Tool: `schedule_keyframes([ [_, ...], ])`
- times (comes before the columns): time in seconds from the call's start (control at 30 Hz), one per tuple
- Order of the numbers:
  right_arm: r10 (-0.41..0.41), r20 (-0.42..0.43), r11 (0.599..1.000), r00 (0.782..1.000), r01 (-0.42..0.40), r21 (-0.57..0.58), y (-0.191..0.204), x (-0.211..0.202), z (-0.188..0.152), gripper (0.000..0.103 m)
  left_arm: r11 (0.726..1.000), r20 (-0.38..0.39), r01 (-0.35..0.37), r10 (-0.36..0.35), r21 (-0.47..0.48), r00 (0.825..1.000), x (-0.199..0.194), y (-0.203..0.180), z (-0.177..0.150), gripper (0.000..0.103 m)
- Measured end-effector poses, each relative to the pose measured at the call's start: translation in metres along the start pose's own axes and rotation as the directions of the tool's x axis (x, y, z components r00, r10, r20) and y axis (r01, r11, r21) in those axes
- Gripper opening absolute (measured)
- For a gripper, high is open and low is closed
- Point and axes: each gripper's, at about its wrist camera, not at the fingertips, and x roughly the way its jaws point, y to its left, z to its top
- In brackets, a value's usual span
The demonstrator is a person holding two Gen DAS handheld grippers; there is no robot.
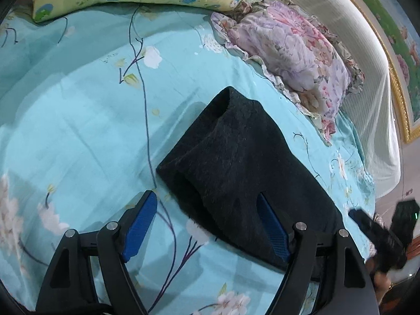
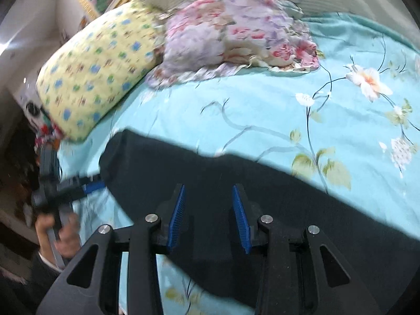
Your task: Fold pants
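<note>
Slippage is risked where the dark pants (image 1: 244, 162), laid mid-bed toward the pillow edge, are straddled, not pinched, by the wide-open left gripper (image 1: 207, 225) and half-open, empty right gripper (image 2: 208, 216).

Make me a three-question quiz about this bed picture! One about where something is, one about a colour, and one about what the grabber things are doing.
1. Where do the pants lie?
A. on the blue flowered sheet
B. on the floor
C. on a chair

2. What colour are the pants?
A. red
B. dark charcoal
C. white

3. How is the left gripper?
A. shut on a pillow
B. out of view
C. open, one finger on the pants

Answers:
1. A, the sheet shows all around them.
2. B, the cloth looks near black in both views.
3. C, its blue pads stand wide apart.
</note>
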Motion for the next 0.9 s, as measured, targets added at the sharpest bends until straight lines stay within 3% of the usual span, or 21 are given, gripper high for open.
schedule_keyframes([
  [0.1, -0.02, -0.024, 1.0, 1.0, 0.02, -0.012, -0.012, 0.027, 0.027, 0.038, 1.0, -0.002, -0.004, 0.004, -0.005, 1.0, 0.007, -0.005, 0.005, 0.08],
  [0.2, -0.045, -0.126, 0.997, 0.991, 0.037, -0.061, -0.014, 0.065, 0.041, 0.038, 1.0, 0.003, -0.015, 0.015, -0.002, 1.0, 0.012, -0.01, 0.008, 0.08],
  [0.27, -0.01, -0.24, 0.998, 0.971, -0.005, -0.06, -0.017, 0.089, 0.039, 0.038, 1.0, 0.008, -0.026, 0.026, 0.011, 1.0, 0.015, -0.012, 0.008, 0.079],
  [0.33, -0.012, -0.285, 0.996, 0.958, -0.013, -0.086, -0.016, 0.1, 0.033, 0.038, 0.998, 0.024, -0.043, 0.042, 0.034, 0.999, 0.019, -0.016, 0.007, 0.076],
  [0.43, 0.01, -0.301, 0.996, 0.953, -0.036, -0.08, -0.016, 0.099, 0.032, 0.036, 0.996, 0.056, -0.075, 0.072, 0.058, 0.996, 0.022, -0.02, 0.007, 0.055],
  [0.5, 0.011, -0.32, 0.994, 0.947, -0.044, -0.096, -0.01, 0.098, 0.029, 0.023, 0.996, 0.067, -0.057, 0.052, 0.067, 0.996, 0.019, -0.02, 0.008, 0.033],
  [0.57, -0.031, -0.314, 0.987, 0.949, -0.02, -0.159, 0.004, 0.092, 0.026, 0.016, 0.998, 0.102, -0.003, -0.004, 0.069, 0.995, 0.002, -0.02, 0.01, 0.021],
  [0.67, -0.103, -0.272, 0.973, 0.957, 0.04, -0.229, 0.019, 0.076, 0.028, 0.014, 0.993, 0.159, 0.067, -0.082, 0.098, 0.984, -0.03, -0.019, 0.012, 0.02],
  [0.77, -0.151, -0.171, 0.967, 0.974, 0.11, -0.228, 0.021, 0.066, 0.04, 0.012, 0.99, 0.157, 0.071, -0.089, 0.121, 0.984, -0.039, -0.02, 0.014, 0.019],
  [0.9, -0.197, -0.092, 0.965, 0.976, 0.177, -0.193, 0.02, 0.076, 0.043, 0.01, 0.989, 0.161, 0.034, -0.058, 0.146, 0.985, -0.03, -0.018, 0.015, 0.019],
])
